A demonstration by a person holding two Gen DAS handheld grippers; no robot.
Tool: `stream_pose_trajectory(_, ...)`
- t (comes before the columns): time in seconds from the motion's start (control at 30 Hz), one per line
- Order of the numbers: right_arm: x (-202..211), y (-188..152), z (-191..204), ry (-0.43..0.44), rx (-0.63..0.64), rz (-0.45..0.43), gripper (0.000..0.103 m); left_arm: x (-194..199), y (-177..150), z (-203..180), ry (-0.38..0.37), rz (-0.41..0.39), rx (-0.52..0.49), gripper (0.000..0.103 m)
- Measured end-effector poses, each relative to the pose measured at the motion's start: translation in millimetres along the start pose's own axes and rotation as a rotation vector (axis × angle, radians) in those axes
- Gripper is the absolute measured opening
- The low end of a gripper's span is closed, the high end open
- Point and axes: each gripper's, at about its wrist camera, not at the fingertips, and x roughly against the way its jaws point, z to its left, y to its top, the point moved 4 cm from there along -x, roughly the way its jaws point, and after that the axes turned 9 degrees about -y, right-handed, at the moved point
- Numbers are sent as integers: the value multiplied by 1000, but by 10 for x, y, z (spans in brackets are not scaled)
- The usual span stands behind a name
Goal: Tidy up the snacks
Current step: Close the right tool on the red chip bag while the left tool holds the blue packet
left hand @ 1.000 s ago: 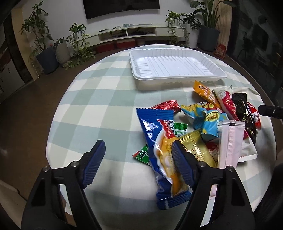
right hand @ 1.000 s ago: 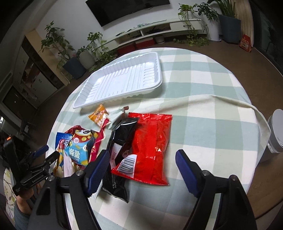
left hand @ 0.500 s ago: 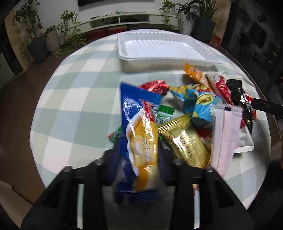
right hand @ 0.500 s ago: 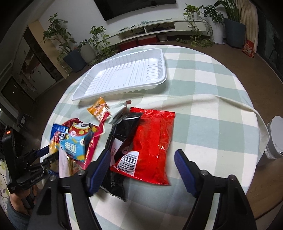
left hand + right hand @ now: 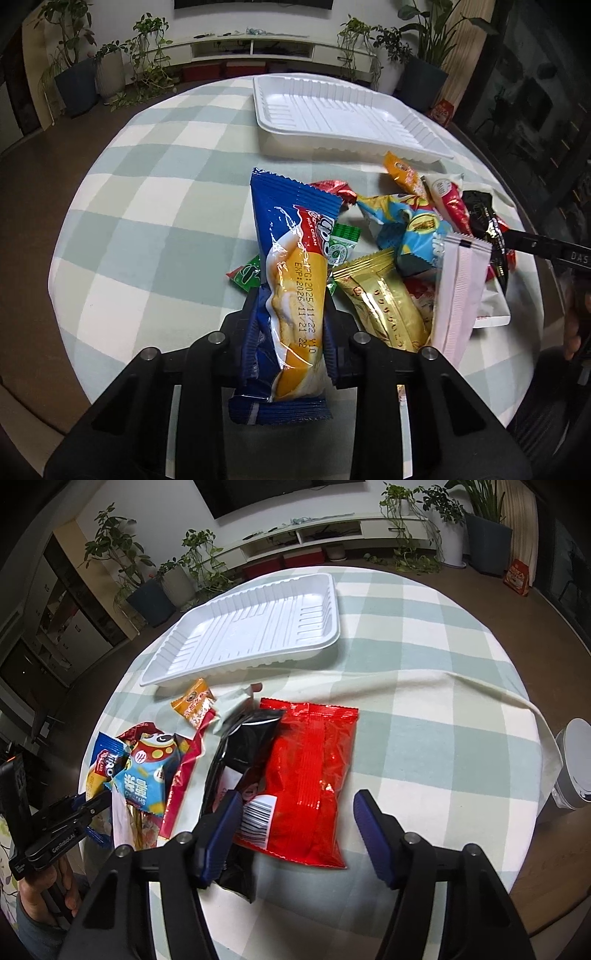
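Observation:
My left gripper (image 5: 291, 306) is shut on a blue cream-cake packet (image 5: 295, 258), holding its near half, with the far end pointing toward the white tray (image 5: 332, 110). Right of it lies a pile with a gold packet (image 5: 384, 302), a pink sachet (image 5: 458, 288) and a light-blue bag (image 5: 410, 229). My right gripper (image 5: 295, 808) straddles the near end of a red packet (image 5: 310, 760). Its jaws are closing and the pads stand apart from the foil. A black packet (image 5: 243, 738) lies partly under the red one, beneath the left finger. The tray (image 5: 251, 635) holds nothing.
A green-and-white checked cloth (image 5: 424, 738) covers the round table, with a raised fold running to the right. A grey bin (image 5: 576, 764) stands off the table's right edge. A person's hand (image 5: 40, 897) holds the left gripper (image 5: 92, 801). Potted plants and a low shelf stand beyond.
The left jaws went from wide open beside the blue packet to shut on it, and the packet now stands lengthwise between them. The right jaws narrowed slightly over the red packet.

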Motion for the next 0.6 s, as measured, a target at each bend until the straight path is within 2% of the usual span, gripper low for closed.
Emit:
stream_pose_trajectory(0.17,-16,6,27,-15,14,9,67,112,-54,-43,-70,-24,16,27)
stream_pose_trajectory(0.4,-97,32,5,-14,-7,40,67,202,-61,14,-88,-64,56,27)
stream_pose_trajectory(0.6,-287,106,48,-44,14,82,67,166,-79,42,-105,-58,69,27)
